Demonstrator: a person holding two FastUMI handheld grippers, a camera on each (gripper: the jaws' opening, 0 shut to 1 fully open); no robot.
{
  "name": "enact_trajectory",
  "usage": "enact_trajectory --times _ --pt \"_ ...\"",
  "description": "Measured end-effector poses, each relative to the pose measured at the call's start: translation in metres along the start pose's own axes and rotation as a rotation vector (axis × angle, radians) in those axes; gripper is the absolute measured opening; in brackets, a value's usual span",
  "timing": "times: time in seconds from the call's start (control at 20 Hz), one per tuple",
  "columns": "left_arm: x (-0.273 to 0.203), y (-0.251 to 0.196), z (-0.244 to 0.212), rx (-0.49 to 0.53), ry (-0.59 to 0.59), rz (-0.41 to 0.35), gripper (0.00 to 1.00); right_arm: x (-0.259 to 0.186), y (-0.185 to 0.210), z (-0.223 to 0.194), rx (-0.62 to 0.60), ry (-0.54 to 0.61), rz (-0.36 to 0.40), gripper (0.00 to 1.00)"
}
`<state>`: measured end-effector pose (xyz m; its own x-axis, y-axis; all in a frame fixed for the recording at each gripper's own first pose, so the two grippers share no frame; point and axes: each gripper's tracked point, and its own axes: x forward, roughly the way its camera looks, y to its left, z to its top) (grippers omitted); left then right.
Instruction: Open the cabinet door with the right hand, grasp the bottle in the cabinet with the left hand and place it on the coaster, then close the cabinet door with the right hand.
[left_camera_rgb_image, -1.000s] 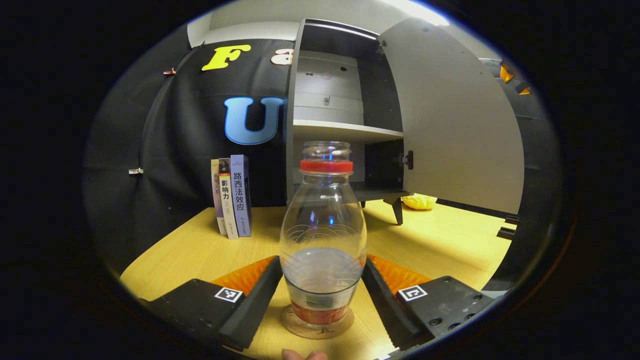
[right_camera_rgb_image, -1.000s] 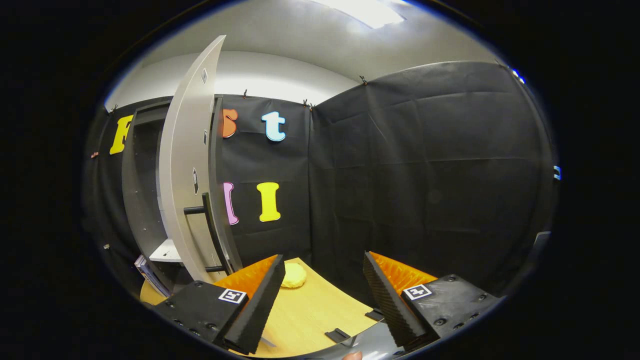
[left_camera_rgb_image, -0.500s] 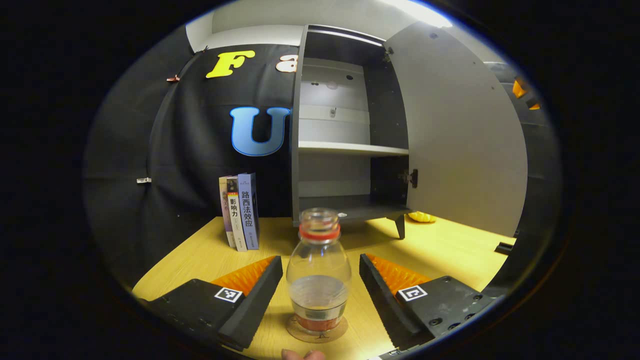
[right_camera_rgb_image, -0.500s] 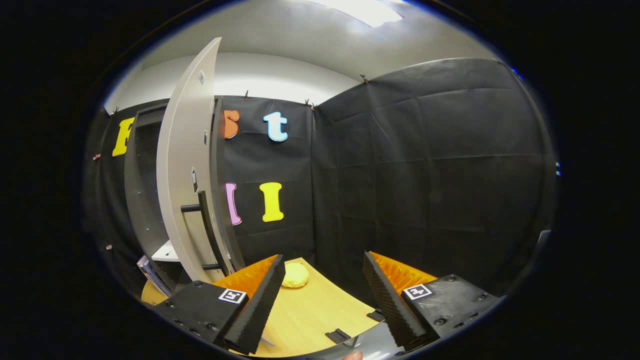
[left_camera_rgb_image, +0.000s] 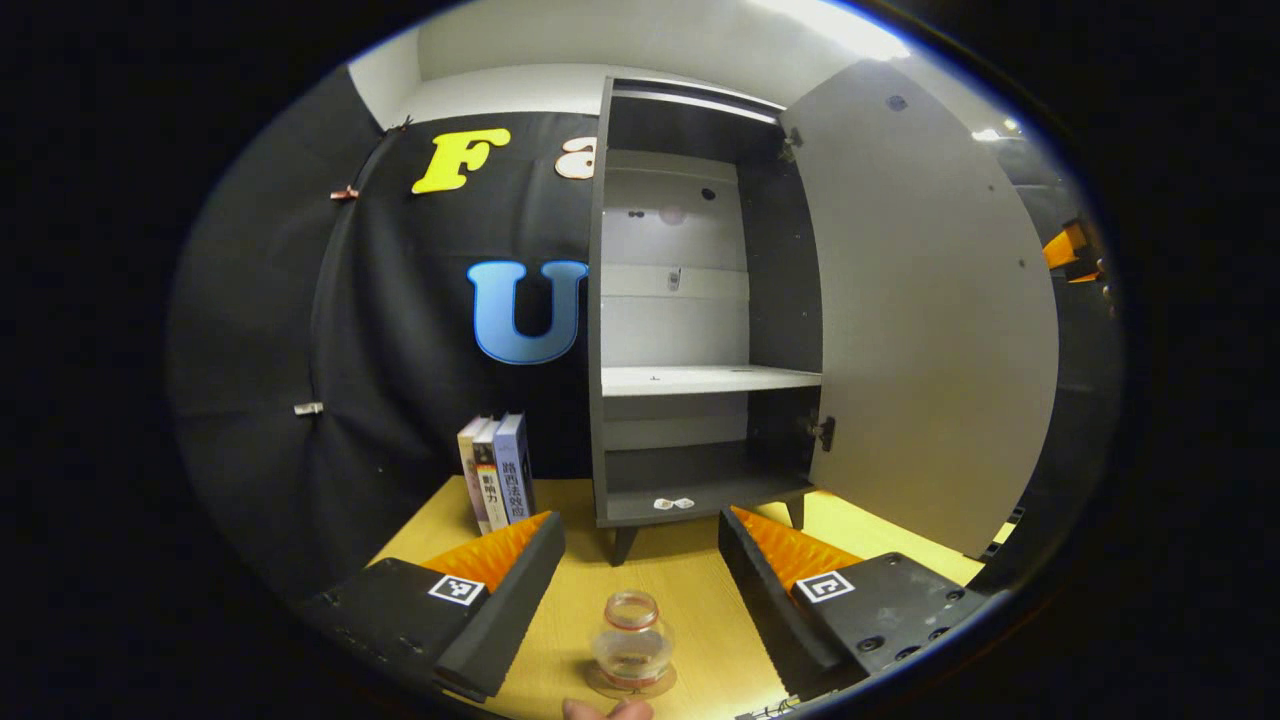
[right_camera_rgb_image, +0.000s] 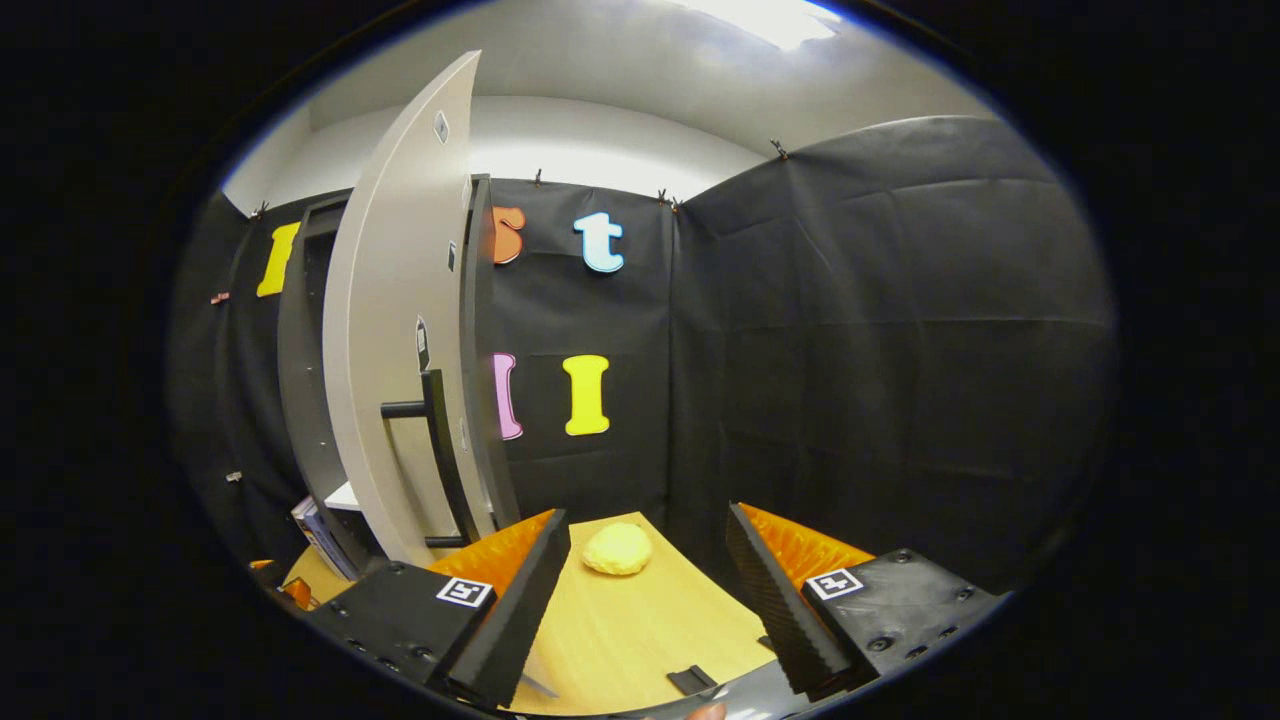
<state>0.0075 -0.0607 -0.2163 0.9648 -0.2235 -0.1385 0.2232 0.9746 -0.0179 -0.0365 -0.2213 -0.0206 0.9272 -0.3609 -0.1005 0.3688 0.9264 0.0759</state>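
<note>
Left tongs (left_camera_rgb_image: 640, 560) are held apart and empty above the counter (left_camera_rgb_image: 690, 590). Between and below their fingers, at 6 o'clock, the bottle (left_camera_rgb_image: 631, 648) is seen upright on the coaster (left_camera_rgb_image: 600, 686), touched by neither finger. At 12 o'clock the cabinet (left_camera_rgb_image: 690, 300) is seen with its door (left_camera_rgb_image: 930, 320) swung open. Right tongs (right_camera_rgb_image: 645, 570) are likewise held apart and empty, with the door's handle (right_camera_rgb_image: 435, 440) at 10 o'clock.

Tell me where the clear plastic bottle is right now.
In the left gripper view, the clear plastic bottle with a red neck ring stands on a round coaster on the wooden table, before the open cabinet.
</note>
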Motion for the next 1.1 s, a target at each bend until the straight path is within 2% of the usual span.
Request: enact_trajectory --times 0.3,0.35,0.5,0.65,0.8,1.0,1.1 --pt "-0.012 0.005 0.058 -0.031 0.027 0.116 0.97 0.025 0.019 0.008 0.043 0.0 0.091 0.98" --pt "-0.015 0.005 0.068 -0.044 0.023 0.132 0.97 0.025 0.02 0.01 0.035 -0.005 0.102 1.0" --pt "-0.021 0.01 0.099 -0.072 -0.005 0.173 0.97 0.023 0.027 0.007 0.022 0.001 0.143 0.98" --pt "-0.028 0.017 0.119 -0.061 -0.037 0.215 0.97 0.02 0.035 0.001 0.006 0.018 0.175 0.98" --pt "-0.032 0.02 0.123 -0.019 -0.036 0.223 0.97 0.015 0.039 0.002 -0.011 0.016 0.178 0.98" --pt "-0.033 0.024 0.119 -0.023 -0.015 0.216 0.97 0.01 0.048 0.0 -0.01 0.023 0.189 0.97" --pt "-0.034 0.027 0.119 -0.018 -0.014 0.219 0.97 0.01 0.05 0.0 -0.024 0.017 0.176 0.94"
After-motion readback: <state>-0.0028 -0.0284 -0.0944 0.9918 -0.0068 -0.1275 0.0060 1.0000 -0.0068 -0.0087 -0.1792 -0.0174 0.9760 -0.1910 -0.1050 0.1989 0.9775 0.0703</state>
